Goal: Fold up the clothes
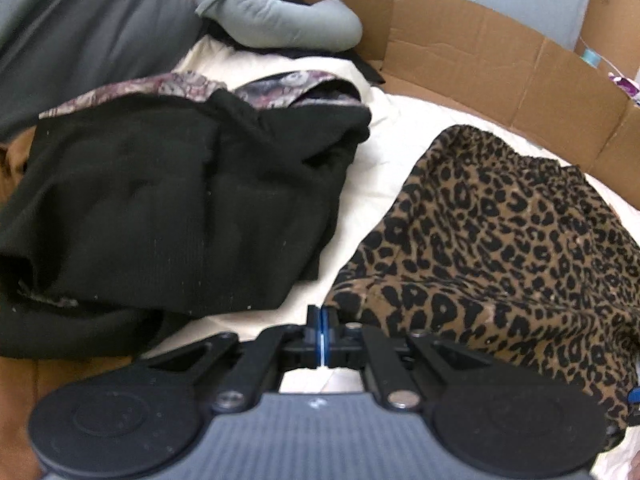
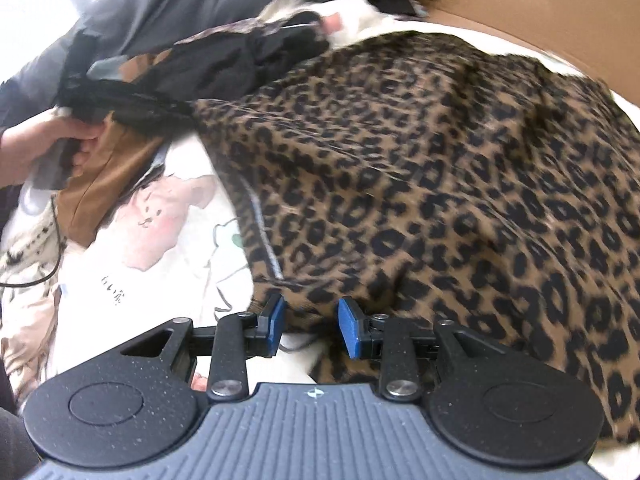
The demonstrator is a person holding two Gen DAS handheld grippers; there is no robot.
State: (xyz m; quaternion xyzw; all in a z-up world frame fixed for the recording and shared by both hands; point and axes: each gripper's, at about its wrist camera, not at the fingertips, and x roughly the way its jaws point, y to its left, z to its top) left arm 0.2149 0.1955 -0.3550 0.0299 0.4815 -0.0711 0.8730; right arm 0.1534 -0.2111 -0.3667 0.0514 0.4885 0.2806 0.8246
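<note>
A leopard-print garment [image 1: 500, 236] lies spread on a cream sheet [image 1: 384, 160], at the right in the left wrist view; it fills most of the right wrist view [image 2: 420, 180]. A black garment [image 1: 160, 208] with a floral lining lies folded to its left. My left gripper [image 1: 321, 322] is shut with nothing between its pads, just off the leopard garment's near left edge. My right gripper [image 2: 311, 322] is open, its blue pads [image 2: 277, 322] on either side of the leopard garment's near hem.
A flattened cardboard box [image 1: 480, 52] stands along the far right. A grey neck pillow [image 1: 276, 16] and a grey cushion [image 1: 80, 32] lie at the back left. A brown cloth [image 2: 108, 176] and a printed cartoon cloth [image 2: 168, 220] lie left, by the person's hand [image 2: 36, 148].
</note>
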